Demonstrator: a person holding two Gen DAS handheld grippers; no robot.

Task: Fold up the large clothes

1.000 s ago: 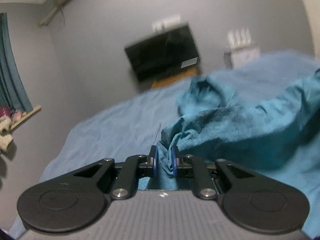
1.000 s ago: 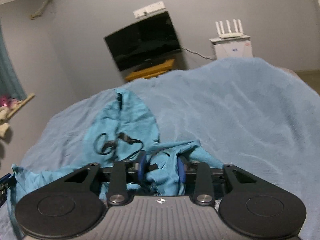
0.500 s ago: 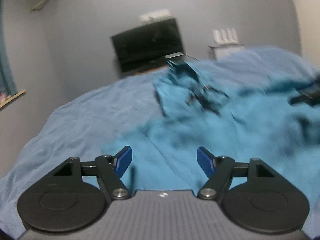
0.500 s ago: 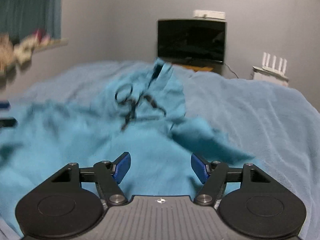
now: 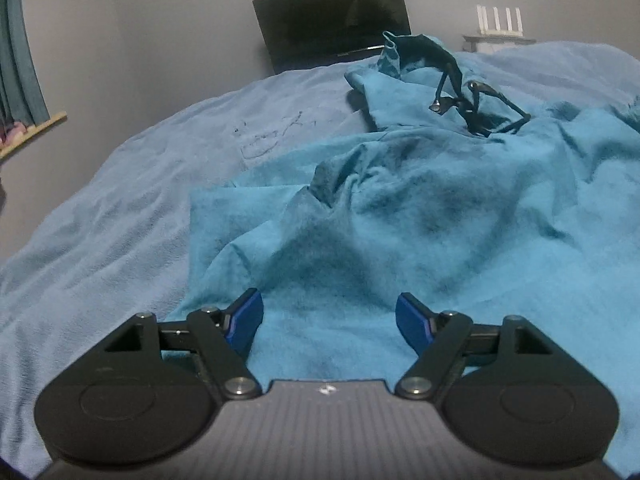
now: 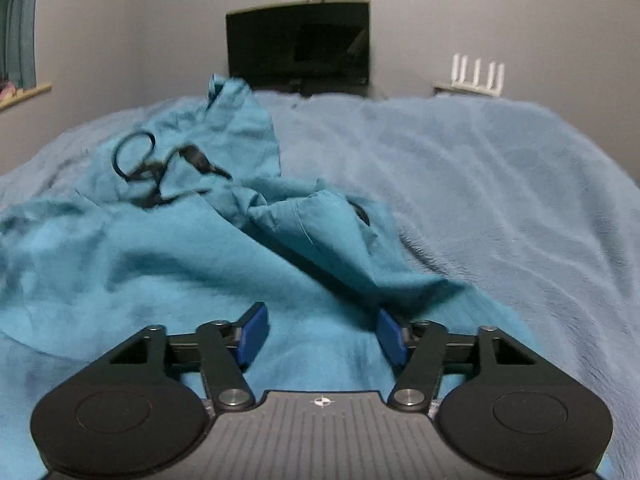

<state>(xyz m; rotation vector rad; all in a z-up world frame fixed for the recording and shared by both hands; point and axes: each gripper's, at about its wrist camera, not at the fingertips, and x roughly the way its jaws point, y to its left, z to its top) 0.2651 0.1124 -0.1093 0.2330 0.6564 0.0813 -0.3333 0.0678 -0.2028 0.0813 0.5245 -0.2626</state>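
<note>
A large teal hooded garment point(image 5: 420, 216) lies rumpled on the bed, its hood point(image 5: 404, 56) at the far end with black drawstrings point(image 5: 476, 108) looped on it. My left gripper point(image 5: 330, 320) is open and empty just above the garment's near edge. The garment also shows in the right wrist view point(image 6: 160, 272), with the hood point(image 6: 236, 120) and drawstrings point(image 6: 160, 172) far left. My right gripper point(image 6: 322, 332) is open and empty over the near hem, by a folded flap point(image 6: 332, 236).
The bed has a light blue fleece blanket point(image 6: 500, 184), also seen in the left wrist view point(image 5: 120, 200). A dark TV point(image 5: 332, 36) and a white router point(image 5: 500, 20) stand at the far wall. A curtain point(image 5: 20, 64) hangs at the left.
One second ago both grippers were shut on the teal cloth and held it up. Both have opened and let go. The garment has dropped and now lies spread on the bed.
</note>
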